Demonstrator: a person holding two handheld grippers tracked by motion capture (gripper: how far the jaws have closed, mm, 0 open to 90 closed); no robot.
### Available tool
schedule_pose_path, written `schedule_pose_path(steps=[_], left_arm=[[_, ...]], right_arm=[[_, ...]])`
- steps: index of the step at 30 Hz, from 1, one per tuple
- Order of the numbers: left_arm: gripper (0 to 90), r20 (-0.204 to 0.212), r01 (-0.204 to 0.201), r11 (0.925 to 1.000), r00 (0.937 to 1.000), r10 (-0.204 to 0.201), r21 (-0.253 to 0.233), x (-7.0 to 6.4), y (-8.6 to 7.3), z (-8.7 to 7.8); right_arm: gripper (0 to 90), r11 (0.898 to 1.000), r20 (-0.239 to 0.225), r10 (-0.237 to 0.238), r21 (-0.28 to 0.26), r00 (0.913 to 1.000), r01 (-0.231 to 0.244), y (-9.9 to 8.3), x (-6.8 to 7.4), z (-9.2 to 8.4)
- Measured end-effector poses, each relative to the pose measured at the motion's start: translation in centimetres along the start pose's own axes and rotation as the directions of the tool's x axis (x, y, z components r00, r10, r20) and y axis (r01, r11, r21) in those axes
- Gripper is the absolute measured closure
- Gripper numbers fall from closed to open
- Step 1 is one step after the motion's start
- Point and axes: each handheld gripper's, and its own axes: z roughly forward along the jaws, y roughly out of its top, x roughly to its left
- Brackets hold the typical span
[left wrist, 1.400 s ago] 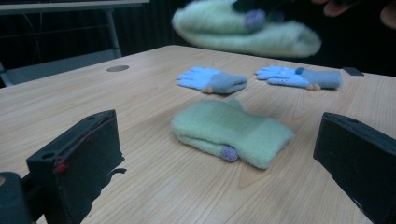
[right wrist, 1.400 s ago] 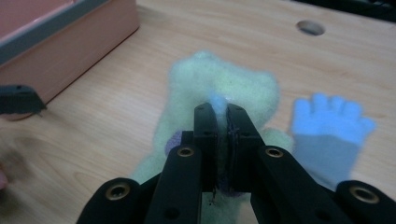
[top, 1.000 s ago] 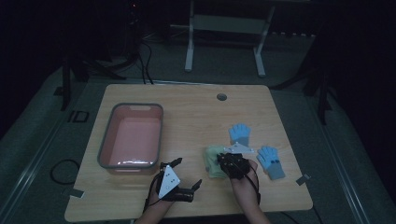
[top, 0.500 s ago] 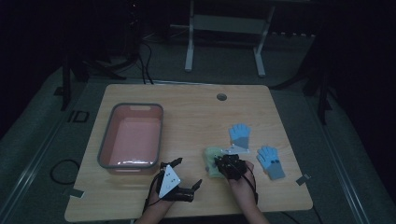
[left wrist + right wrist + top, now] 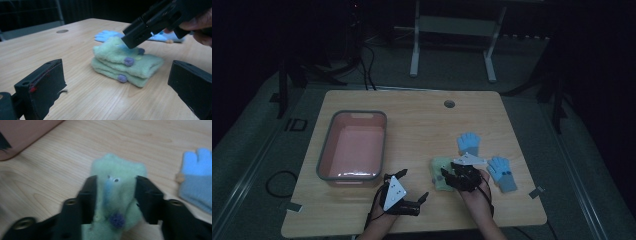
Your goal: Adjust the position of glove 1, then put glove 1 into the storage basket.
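From the high view we see the right hand-held gripper (image 5: 451, 175) set down over the green gloves (image 5: 439, 171), a folded stack lying on the bench (image 5: 422, 125) toward its near edge, between the pink tub (image 5: 353, 145) and two blue gloves (image 5: 469, 143). The left hand-held gripper (image 5: 412, 186) rests just left of that stack, apart from it, its jaws spread and empty. This view is dim, so how the right jaws meet the cloth is hard to judge there. In the left gripper view our own two black jaws stand wide with bare bench between them, and beyond them the green gloves lie as two fuzzy layers dotted with purple pompoms; the right hand-held gripper (image 5: 132, 40) comes down from the upper right and its tip touches the top layer. In the right gripper view the jaws have just been opening and now stand about half apart, with the green gloves (image 5: 117, 195) between them; the cloth seems to brush both inner faces, though blur keeps us from saying the pads press on it. A blue glove (image 5: 197, 180) lies at the right edge and a corner of the pink tub (image 5: 22, 135) shows at the upper left.
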Motion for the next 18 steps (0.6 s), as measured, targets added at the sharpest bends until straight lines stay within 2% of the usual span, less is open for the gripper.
schedule_pose_path(steps=[2,4,6,7,9,11,14,16,18], left_arm=[[1.1,-0.011,-0.002,0.9999,0.9999,0.002,0.015,0.1,0.0,0.0],[1.1,0.005,0.008,0.9994,1.0000,-0.008,0.033,0.1,0.1,0.1],[1.1,0.020,0.020,0.9981,0.9996,-0.021,0.058,0.2,0.2,0.2],[1.1,0.023,0.019,0.9978,0.9995,-0.021,0.064,0.2,0.2,0.3],[1.1,0.011,0.013,0.9975,0.9998,-0.014,0.069,0.2,0.2,0.2],[1.1,0.025,0.019,0.9958,0.9995,-0.021,0.089,0.2,0.2,0.3],[1.1,0.057,0.015,0.9910,0.9981,-0.023,0.133,0.3,0.5,0.5],[1.1,0.060,-0.009,0.9880,0.9982,-0.001,0.154,0.0,0.7,0.7],[1.1,0.073,-0.014,0.9887,0.9973,0.003,0.149,-0.1,0.9,0.8]], right_arm=[[39.7,1.000,-0.014,-0.018,-0.001,0.9997,0.018,0.2,-0.4,-0.2],[29.0,0.999,-0.051,-0.029,0.021,0.9983,0.030,0.2,-0.9,-0.2],[24.9,0.999,-0.088,-0.024,0.023,0.9958,0.026,0.2,-1.5,-0.3],[17.6,1.000,-0.113,-0.016,0.012,0.9935,0.017,0.1,-1.8,-0.4],[17.2,0.999,-0.134,-0.037,-0.003,0.9903,0.037,0.0,-2.1,-0.6],[18.0,0.997,-0.115,-0.078,-0.028,0.9904,0.075,-0.1,-2.5,-0.9],[17.1,0.992,-0.124,-0.111,-0.080,0.9861,0.101,-0.1,-3.4,-1.5],[15.8,0.992,-0.133,-0.112,-0.078,0.9848,0.102,0.1,-3.8,-1.7],[15.0,0.994,-0.148,-0.094,-0.067,0.9846,0.084,0.2,-4.3,-1.8]])
